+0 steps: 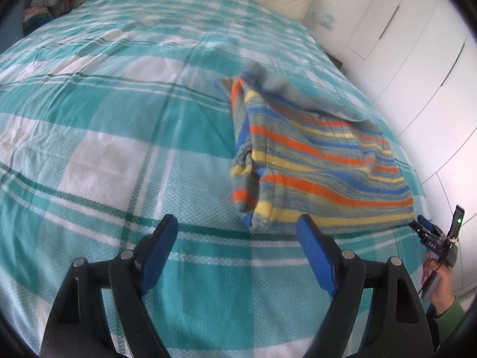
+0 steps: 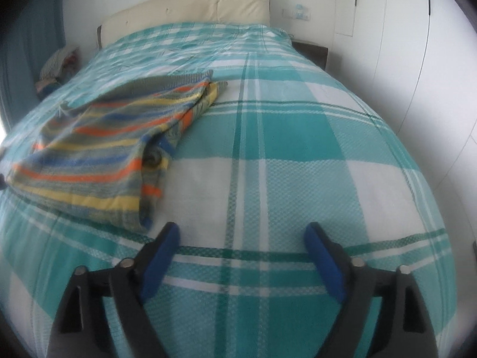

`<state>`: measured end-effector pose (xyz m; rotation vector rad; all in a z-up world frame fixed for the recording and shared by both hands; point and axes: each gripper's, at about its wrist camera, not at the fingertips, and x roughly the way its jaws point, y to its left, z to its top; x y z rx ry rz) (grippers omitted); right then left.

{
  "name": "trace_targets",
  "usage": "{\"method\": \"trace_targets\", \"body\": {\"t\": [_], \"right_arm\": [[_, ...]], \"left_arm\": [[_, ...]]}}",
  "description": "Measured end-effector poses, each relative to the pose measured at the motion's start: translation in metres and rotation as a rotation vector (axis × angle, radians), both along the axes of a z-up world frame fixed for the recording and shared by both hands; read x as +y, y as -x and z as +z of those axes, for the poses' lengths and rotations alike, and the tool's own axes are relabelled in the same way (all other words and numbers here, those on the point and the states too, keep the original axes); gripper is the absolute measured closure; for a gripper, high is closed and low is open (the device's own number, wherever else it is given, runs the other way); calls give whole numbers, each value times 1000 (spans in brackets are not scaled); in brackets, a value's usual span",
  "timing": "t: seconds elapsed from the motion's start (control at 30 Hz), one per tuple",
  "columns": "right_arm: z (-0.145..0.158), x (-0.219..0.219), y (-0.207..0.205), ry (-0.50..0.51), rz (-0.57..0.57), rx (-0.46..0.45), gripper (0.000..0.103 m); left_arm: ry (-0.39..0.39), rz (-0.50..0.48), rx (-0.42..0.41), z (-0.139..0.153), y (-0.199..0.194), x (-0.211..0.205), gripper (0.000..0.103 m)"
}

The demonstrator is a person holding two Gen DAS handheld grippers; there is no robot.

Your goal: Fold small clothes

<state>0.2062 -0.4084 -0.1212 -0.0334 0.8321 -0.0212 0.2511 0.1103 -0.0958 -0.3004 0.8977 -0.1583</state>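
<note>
You've got just one garment on the bed here, a striped knit top (image 1: pixel 316 161) in orange, blue, yellow and grey, lying folded on the teal-and-white checked bedspread (image 1: pixel 119 125) near the foot edge of the bed. In the left wrist view it sits toward the right side edge of the bed, with one sleeve tucked along its left side. Your left gripper (image 1: pixel 238 226) hangs over the bedspread with its two blue-padded fingers (image 1: pixel 161 253) spread wide and nothing between them; its right finger tip is just beside the top's near hem, though I can't tell if it touches. Your right gripper (image 2: pixel 241 232) is also spread wide and holding nothing, over bare bedspread, with the top (image 2: pixel 98 149) off to its left and its left finger tip close to the top's near corner. One cream headboard (image 2: pixel 190 9) stands at the far end, white wardrobe doors (image 1: pixel 417 44) run along one side, and a small pile of stuff (image 2: pixel 56 68) sits beyond the other.
</note>
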Motion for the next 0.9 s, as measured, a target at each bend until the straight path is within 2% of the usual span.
{"method": "trace_targets", "body": {"t": [0.17, 0.27, 0.37, 0.47, 0.53, 0.6, 0.67, 0.7, 0.77, 0.83, 0.9], "right_arm": [[0, 1, 1, 6, -4, -6, 12], [-1, 2, 1, 12, -8, -11, 10], [-1, 3, 0, 18, -9, -14, 9], [-1, 3, 0, 16, -8, -14, 9], [-1, 3, 0, 12, -6, -13, 8], [-1, 3, -1, 9, -4, -10, 8], [-1, 4, -2, 6, -2, -6, 7], [-1, 4, -3, 5, -1, -5, 6], [-1, 4, -3, 2, -1, -5, 6], [-2, 3, -3, -2, 0, -5, 6], [-2, 3, -5, -5, 1, -3, 5]], "left_arm": [[50, 0, -43, 27, -13, 14, 20], [156, -48, -61, 51, -46, 20, 16], [267, -204, 10, 53, -94, 1, 14], [244, -328, 95, 41, -141, -38, 14], [197, -351, 157, 25, -174, -62, 15], [142, -291, 170, 12, -206, -70, 19], [130, -146, 130, 9, -236, -58, 24], [163, -78, 112, 10, -243, -48, 24], [312, 25, 65, 14, -242, -24, 23], [402, 32, 43, 16, -229, -11, 22], [350, 3, 45, 20, -207, -7, 22]]}}
